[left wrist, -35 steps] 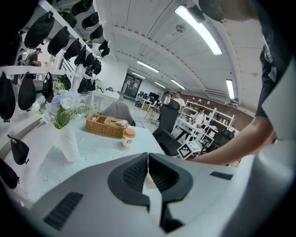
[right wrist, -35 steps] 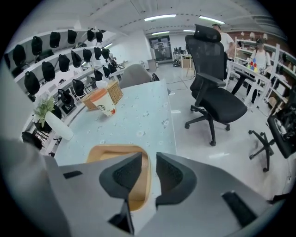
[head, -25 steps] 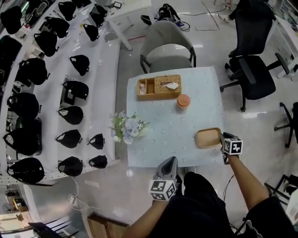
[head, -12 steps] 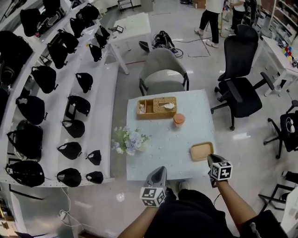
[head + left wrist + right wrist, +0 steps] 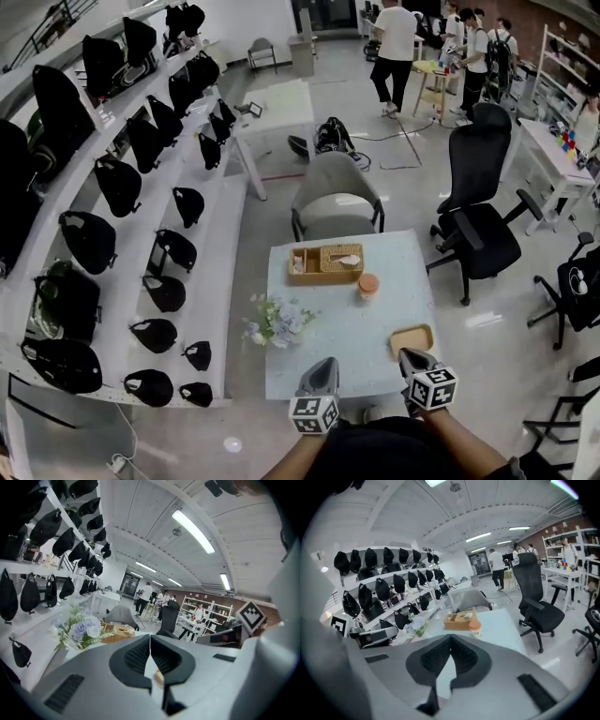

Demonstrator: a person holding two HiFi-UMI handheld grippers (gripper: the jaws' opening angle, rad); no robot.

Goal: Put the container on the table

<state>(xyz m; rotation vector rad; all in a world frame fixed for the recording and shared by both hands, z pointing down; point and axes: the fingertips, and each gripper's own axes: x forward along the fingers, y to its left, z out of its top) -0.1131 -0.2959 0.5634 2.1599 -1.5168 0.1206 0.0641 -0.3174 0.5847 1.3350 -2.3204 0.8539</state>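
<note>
The container is a flat tan tray lying on the pale blue table near its front right corner. My right gripper hovers just in front of it, apart from it. In the right gripper view the right gripper has its jaws shut with nothing between them. My left gripper hangs over the table's front edge, left of the container. Seen from its own camera, the left gripper also has its jaws meeting at the tips and holds nothing.
A wicker basket, an orange-lidded cup and a bunch of flowers stand on the table. A grey chair is behind it, a black office chair to the right, shelves of black bags to the left. People stand far back.
The right gripper's jaws have come off the container's right edge and shut empty. Both grippers have drawn back toward the table's front edge, and the view has lifted and widened.
</note>
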